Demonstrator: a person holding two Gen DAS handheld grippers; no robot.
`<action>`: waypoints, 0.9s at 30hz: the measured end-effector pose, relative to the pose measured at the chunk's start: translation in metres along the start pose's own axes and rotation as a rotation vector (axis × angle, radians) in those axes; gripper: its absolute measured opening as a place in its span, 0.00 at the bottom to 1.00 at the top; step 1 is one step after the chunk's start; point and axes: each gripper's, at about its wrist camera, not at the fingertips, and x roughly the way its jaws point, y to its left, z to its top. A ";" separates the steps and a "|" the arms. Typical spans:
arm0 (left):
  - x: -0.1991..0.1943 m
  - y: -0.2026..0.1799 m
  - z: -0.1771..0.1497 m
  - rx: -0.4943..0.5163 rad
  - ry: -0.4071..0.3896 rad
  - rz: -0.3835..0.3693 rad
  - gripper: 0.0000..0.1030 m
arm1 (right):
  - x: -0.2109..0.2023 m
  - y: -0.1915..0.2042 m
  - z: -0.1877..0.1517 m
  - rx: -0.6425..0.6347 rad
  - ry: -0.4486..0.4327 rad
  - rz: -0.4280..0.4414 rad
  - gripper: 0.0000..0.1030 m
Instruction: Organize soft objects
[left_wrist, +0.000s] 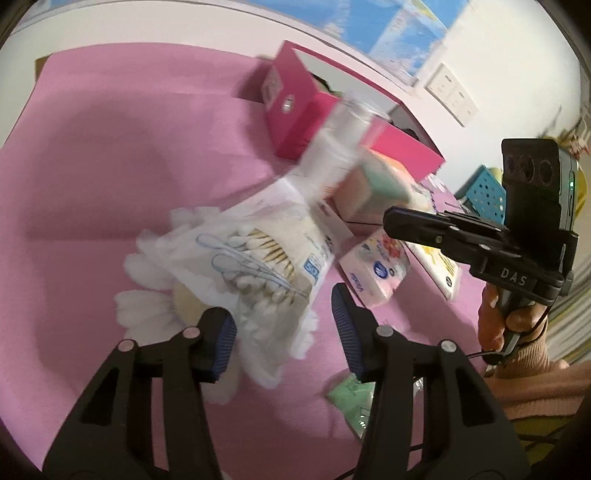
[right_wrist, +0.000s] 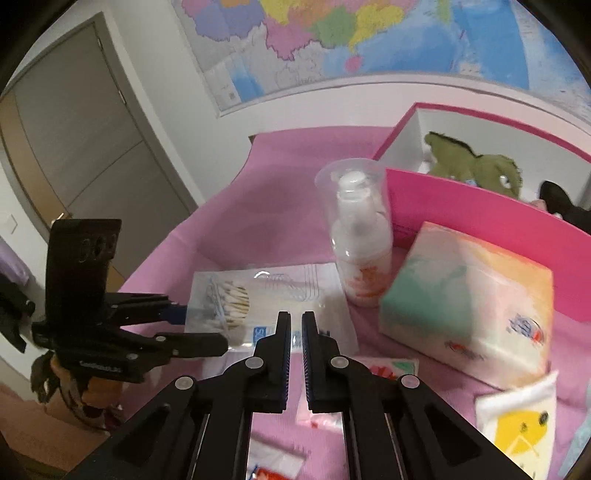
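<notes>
A clear bag of cotton swabs (left_wrist: 255, 254) lies on a white daisy-shaped plush (left_wrist: 147, 266) on the pink cloth (left_wrist: 110, 147). My left gripper (left_wrist: 280, 310) is open with the bag's near end between its fingers. The left pad touches the bag and the right pad stands apart from it. My right gripper (right_wrist: 296, 317) is shut on nothing, above the bag's other end (right_wrist: 266, 295). A lotion bottle (right_wrist: 360, 236) under a clear cap stands beside a peach and green tissue pack (right_wrist: 469, 295). Behind them an open pink box (right_wrist: 480, 206) holds a green plush toy (right_wrist: 472, 162).
A small pink tissue pack (left_wrist: 373, 269), a white pack with a yellow print (right_wrist: 517, 421) and a green packet (left_wrist: 351, 398) lie on the cloth. A blue basket (left_wrist: 484, 192) stands past the table's right edge. A person's hand (left_wrist: 498, 325) holds the right gripper's handle.
</notes>
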 end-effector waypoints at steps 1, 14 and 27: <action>0.001 0.000 0.000 0.004 0.004 0.004 0.50 | 0.004 -0.002 0.001 0.018 0.003 -0.018 0.05; -0.002 0.038 -0.009 -0.097 0.042 0.012 0.37 | 0.074 0.003 0.019 -0.025 0.132 -0.135 0.32; 0.000 0.036 -0.005 -0.080 0.054 0.021 0.34 | 0.070 -0.003 0.017 0.009 0.090 -0.042 0.08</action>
